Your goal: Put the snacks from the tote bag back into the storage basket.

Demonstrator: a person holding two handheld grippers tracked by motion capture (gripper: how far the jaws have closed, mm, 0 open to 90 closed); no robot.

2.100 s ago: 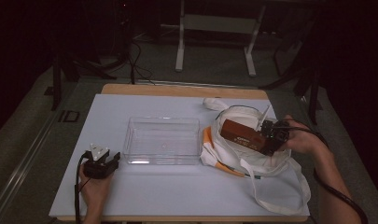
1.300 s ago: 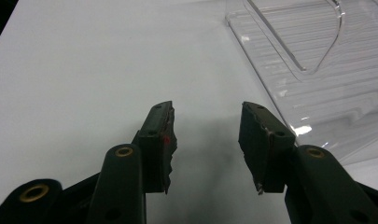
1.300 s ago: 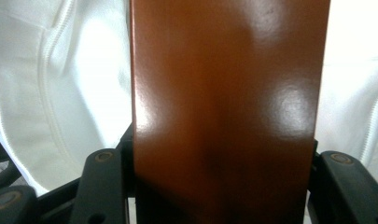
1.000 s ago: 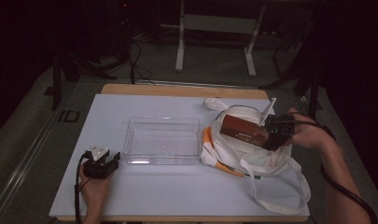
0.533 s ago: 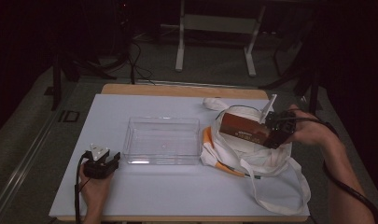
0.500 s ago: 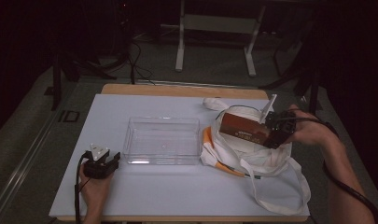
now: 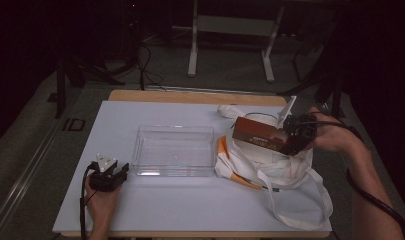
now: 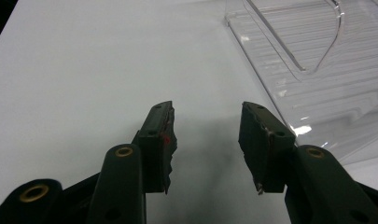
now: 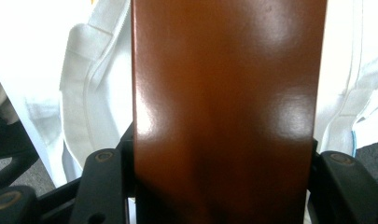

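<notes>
Brown glossy rectangular box (image 7: 257, 135) clamped in right claw (image 7: 289, 137) at one end, held above white cloth tote bag (image 7: 270, 167). Stiff, probably light; slick faces, so grip across narrow sides. Left claw (image 8: 206, 140) open, empty, near clear plastic tray (image 7: 174, 150).

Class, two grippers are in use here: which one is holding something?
The right gripper, shut on the brown box above the white bag. The left gripper is open over bare table.

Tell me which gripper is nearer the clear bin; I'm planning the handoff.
Left. The left gripper rests beside the clear bin; the right gripper holds a brown box over the bag.
</notes>
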